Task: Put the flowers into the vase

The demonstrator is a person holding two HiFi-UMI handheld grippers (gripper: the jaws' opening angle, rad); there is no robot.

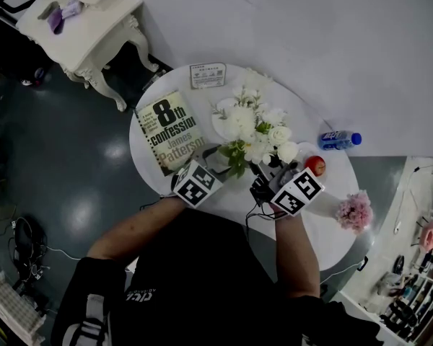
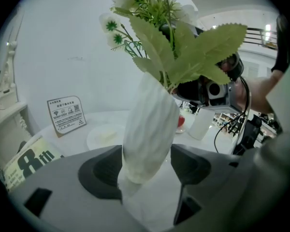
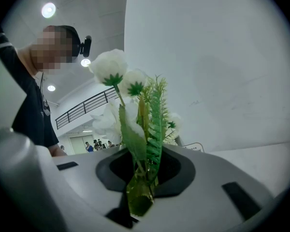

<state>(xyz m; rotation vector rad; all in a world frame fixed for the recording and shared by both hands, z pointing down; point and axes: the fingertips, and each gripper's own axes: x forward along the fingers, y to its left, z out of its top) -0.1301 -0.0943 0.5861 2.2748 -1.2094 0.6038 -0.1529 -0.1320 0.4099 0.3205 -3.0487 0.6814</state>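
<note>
A white ribbed vase (image 2: pixel 152 124) stands tilted between the jaws of my left gripper (image 2: pixel 147 173), which is shut on its lower body. A bunch of white flowers (image 1: pixel 260 132) with green leaves rises over the table's middle. Its stems enter the vase mouth in the left gripper view. My right gripper (image 3: pixel 140 187) is shut on the green stems (image 3: pixel 141 175) low down, with the white blooms (image 3: pixel 111 66) above the jaws. In the head view the left gripper (image 1: pixel 216 161) and the right gripper (image 1: pixel 263 171) sit close together at the table's near edge; the bouquet hides the vase there.
On the round white table (image 1: pixel 325 236) lie a book (image 1: pixel 172 132), a sign card (image 1: pixel 208 76), a white plate (image 1: pixel 222 123), a water bottle (image 1: pixel 339 140), a red apple (image 1: pixel 315 165) and a pink flower (image 1: pixel 354 211). A white ornate side table (image 1: pixel 79 20) stands at the far left.
</note>
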